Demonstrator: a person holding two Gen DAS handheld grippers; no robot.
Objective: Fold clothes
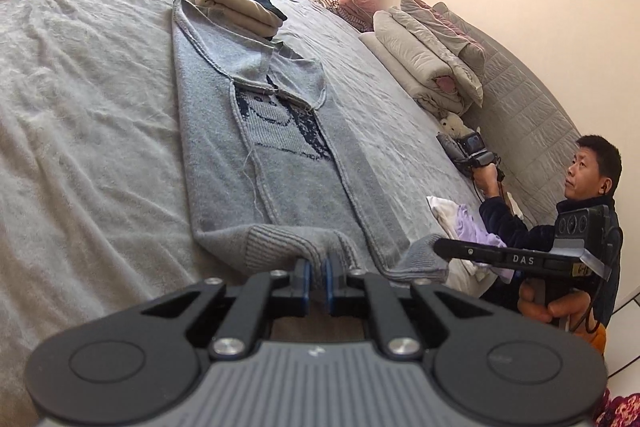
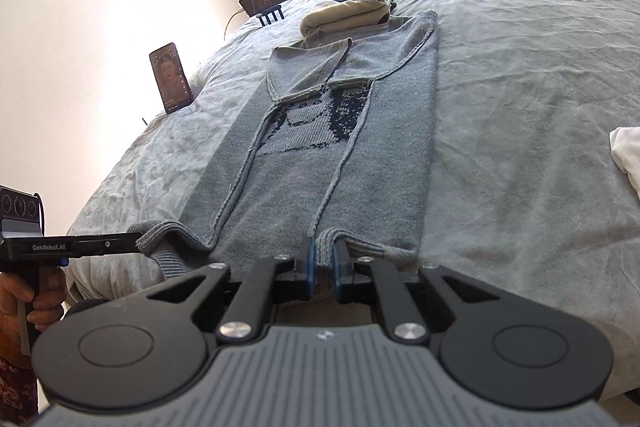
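A grey knitted sweater (image 1: 280, 163) with a dark picture on it lies lengthwise on the bed, its sleeves folded in over the body. It also shows in the right wrist view (image 2: 340, 147). My left gripper (image 1: 317, 273) is shut on the ribbed hem at the near left corner. My right gripper (image 2: 325, 267) is shut on the hem at the near right corner, and it shows in the left wrist view (image 1: 440, 251) pinching the hem. The left gripper also shows in the right wrist view (image 2: 136, 243) on the lifted hem corner.
A folded beige and dark pile (image 1: 236, 7) lies at the sweater's far end. Two phones (image 2: 170, 77) (image 2: 264, 1) stand on the bed (image 2: 520, 87). White and lilac clothes (image 1: 468, 223), folded quilts (image 1: 432, 47) and another person (image 1: 588, 179) holding a gripper are at the right.
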